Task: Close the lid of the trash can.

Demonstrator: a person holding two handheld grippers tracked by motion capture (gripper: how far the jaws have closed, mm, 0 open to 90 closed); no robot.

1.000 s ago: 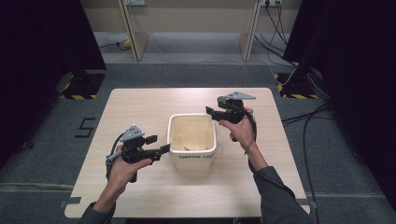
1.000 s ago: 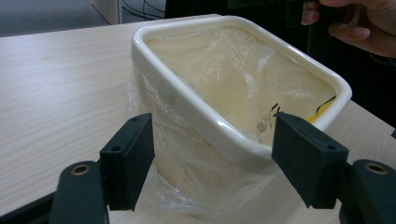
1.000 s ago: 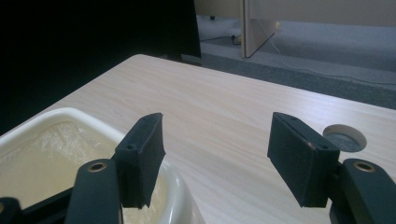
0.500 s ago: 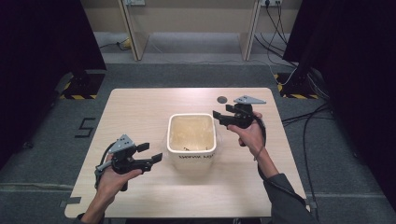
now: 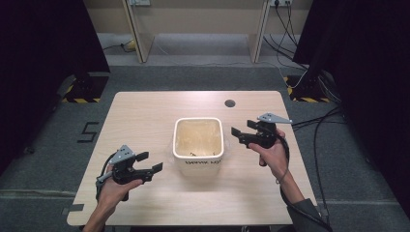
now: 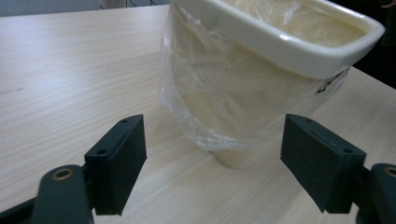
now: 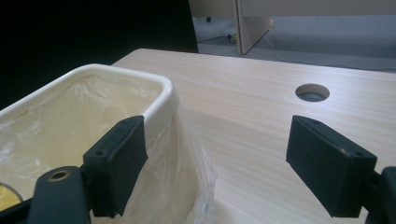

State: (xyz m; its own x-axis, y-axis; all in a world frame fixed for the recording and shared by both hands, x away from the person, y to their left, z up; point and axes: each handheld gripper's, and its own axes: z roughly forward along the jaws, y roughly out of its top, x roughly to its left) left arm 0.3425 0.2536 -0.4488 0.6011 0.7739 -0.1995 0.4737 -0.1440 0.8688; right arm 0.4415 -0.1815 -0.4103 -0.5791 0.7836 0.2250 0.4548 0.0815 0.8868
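I had both tongs spread wide and empty: the left gripper (image 5: 145,164) low beside the bin (image 5: 198,145), the right gripper (image 5: 240,135) by its rim. The bin stood mid-table (image 5: 145,111), its plastic liner (image 6: 205,93) loose (probably my next grab). Since a second earlier, both hands had drawn back from it.

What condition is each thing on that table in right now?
Bin: upright, open-topped, lined with a clear plastic bag.
Left gripper: open, apart from the bin.
Right gripper: open, beside the rim, holding nothing.
Table: has a round hole.
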